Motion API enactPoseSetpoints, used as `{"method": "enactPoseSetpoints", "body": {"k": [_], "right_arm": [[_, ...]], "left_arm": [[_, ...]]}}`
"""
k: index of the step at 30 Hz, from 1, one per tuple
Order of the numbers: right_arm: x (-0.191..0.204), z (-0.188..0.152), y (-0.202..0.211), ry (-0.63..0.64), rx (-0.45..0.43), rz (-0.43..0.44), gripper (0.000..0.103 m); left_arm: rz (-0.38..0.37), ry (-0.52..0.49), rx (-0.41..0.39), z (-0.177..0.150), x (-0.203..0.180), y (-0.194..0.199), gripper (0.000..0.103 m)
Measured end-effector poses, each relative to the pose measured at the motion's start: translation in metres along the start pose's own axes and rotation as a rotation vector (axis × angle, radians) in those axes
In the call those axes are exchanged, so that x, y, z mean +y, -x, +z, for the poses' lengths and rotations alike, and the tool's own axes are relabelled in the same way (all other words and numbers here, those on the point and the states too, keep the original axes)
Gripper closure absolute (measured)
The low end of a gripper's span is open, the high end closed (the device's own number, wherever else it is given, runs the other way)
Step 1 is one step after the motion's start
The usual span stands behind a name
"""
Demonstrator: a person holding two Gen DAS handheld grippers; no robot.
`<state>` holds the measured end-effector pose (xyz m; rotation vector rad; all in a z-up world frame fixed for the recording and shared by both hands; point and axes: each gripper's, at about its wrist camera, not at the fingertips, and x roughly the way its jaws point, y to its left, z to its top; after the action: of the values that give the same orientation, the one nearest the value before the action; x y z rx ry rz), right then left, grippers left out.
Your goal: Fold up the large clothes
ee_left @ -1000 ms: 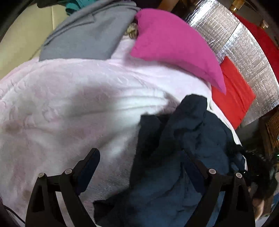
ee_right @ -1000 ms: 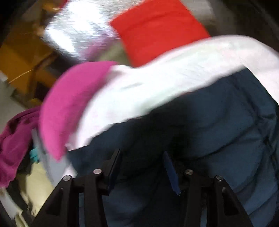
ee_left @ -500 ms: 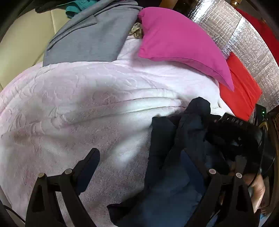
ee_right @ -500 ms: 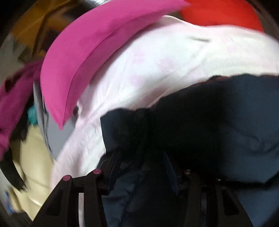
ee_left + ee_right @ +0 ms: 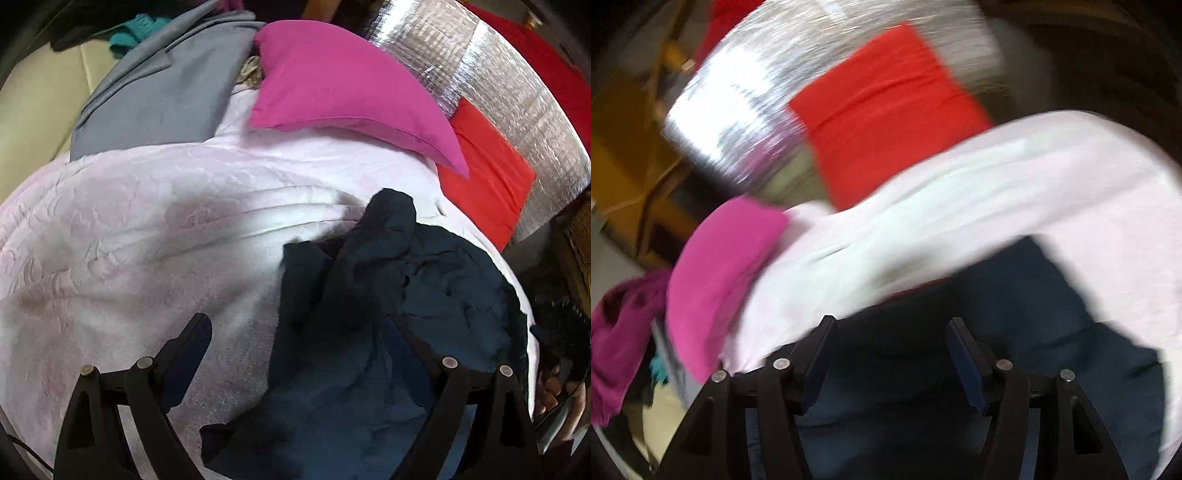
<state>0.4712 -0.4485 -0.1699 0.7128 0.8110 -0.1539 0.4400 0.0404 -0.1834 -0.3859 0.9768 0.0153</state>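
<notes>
A dark navy garment (image 5: 388, 314) lies crumpled on a pale pink embossed bedspread (image 5: 147, 229). My left gripper (image 5: 295, 332) is open wide just above it, left finger over the bedspread, right finger (image 5: 406, 347) over the dark cloth. In the blurred right wrist view the same navy garment (image 5: 1015, 369) fills the lower half. My right gripper (image 5: 890, 332) is open above it, holding nothing.
A magenta pillow (image 5: 343, 96) and a grey garment (image 5: 159, 96) lie at the far side of the bed. A red cloth (image 5: 487, 173) lies against a silver foil surface (image 5: 517, 92). A hand shows at the right edge (image 5: 554, 387).
The right gripper swung away from the garment's upper edge and its view turned back toward the red cloth. It has left the left wrist view. The navy garment lies more spread out.
</notes>
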Motion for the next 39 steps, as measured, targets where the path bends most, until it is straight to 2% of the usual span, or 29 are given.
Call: {"method": "enactPoseSetpoints", "body": {"k": [2,4,5,8,10,12,13,16,20,23,27,31,34,36,39], "right_arm": [[-0.033,0.000,-0.005,-0.048,0.031,-0.052,0.038],[-0.069,-0.007,-0.022,-0.099,0.105,-0.091,0.051],[-0.081,-0.008,-0.025,-0.104,0.126,-0.088,0.059],[-0.097,-0.013,-0.018,-0.109,0.107,-0.050,0.060],[-0.098,-0.017,0.000,-0.123,0.096,-0.009,0.054],[-0.096,-0.025,0.016,-0.134,0.067,0.037,0.032],[-0.094,-0.029,0.030,-0.133,0.040,0.059,0.029],[-0.103,-0.048,0.078,-0.130,-0.034,0.101,0.025],[-0.137,-0.073,0.119,-0.197,-0.038,0.141,0.019],[-0.167,-0.091,0.138,-0.269,-0.026,0.158,0.018],[-0.193,-0.103,0.122,-0.320,0.073,0.197,0.018],[-0.202,-0.107,0.090,-0.346,0.156,0.241,0.018],[-0.202,-0.107,0.067,-0.348,0.196,0.274,0.018],[-0.198,-0.106,0.053,-0.344,0.212,0.286,0.014],[-0.190,-0.104,0.047,-0.329,0.197,0.311,0.010]], "left_arm": [[0.013,-0.017,0.007,-0.002,-0.004,-0.004,0.010],[0.034,-0.032,0.025,-0.004,-0.007,-0.012,0.010],[0.047,-0.037,0.037,-0.005,-0.007,-0.016,0.010],[0.064,-0.034,0.070,-0.008,-0.005,-0.025,0.010],[0.051,-0.022,0.071,-0.007,-0.003,-0.022,0.010],[0.035,-0.020,0.051,-0.006,-0.002,-0.014,0.010],[0.025,-0.026,0.040,-0.005,-0.004,-0.010,0.010],[-0.024,-0.053,0.030,-0.005,-0.008,0.002,0.010],[-0.103,-0.069,0.039,-0.003,-0.002,0.013,0.010],[-0.192,-0.015,0.081,-0.002,0.016,0.012,0.010],[-0.331,0.144,0.186,-0.001,0.047,-0.003,0.010],[-0.414,0.237,0.262,-0.001,0.059,-0.021,0.010],[-0.420,0.241,0.302,-0.002,0.056,-0.030,0.010],[-0.410,0.219,0.338,-0.003,0.050,-0.039,0.010],[-0.392,0.213,0.375,-0.006,0.046,-0.051,0.010]]}}
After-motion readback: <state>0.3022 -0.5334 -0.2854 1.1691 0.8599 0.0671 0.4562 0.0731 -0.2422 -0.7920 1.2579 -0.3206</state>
